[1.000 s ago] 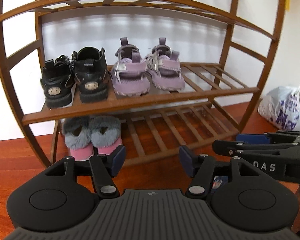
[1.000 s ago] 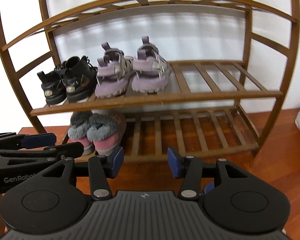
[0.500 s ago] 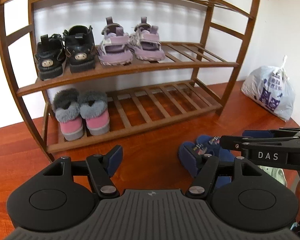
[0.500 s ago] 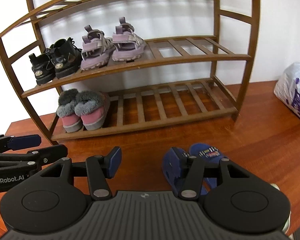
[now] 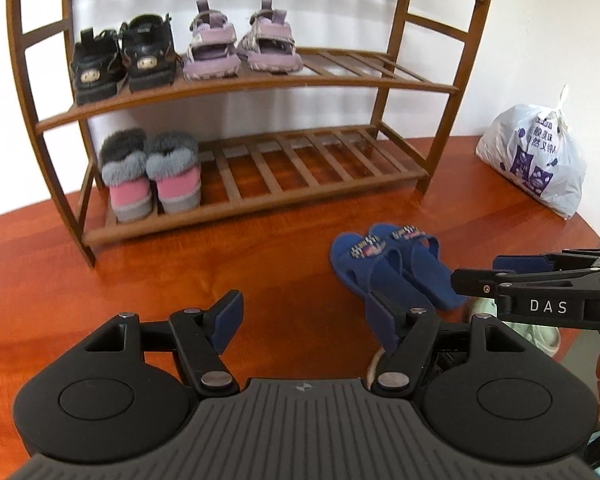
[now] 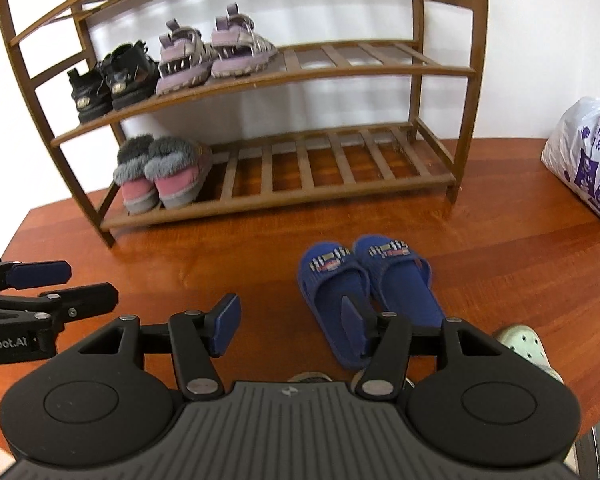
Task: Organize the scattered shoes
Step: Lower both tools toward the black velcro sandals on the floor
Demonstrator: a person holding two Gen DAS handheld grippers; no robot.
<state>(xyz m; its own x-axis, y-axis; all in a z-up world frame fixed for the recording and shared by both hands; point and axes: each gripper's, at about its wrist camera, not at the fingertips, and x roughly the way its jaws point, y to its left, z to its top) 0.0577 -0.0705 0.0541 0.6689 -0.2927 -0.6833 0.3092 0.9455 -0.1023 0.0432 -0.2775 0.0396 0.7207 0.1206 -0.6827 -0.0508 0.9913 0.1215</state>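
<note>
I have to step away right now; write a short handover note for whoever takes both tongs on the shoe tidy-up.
Left tongs: open, empty, above the red-brown wooden floor.
Right tongs: open, empty, just short of the pair of blue slide slippers.
Done: on the brown slatted wooden shoe rack, black ankle boots and purple sneakers sit on the middle shelf; pink slippers with grey fur cuffs sit on the bottom shelf, left end.
Left: the blue pair lies side by side on the floor before the rack. A pale green clog lies beside it, partly hidden. Free space on both shelves, right side.
</note>
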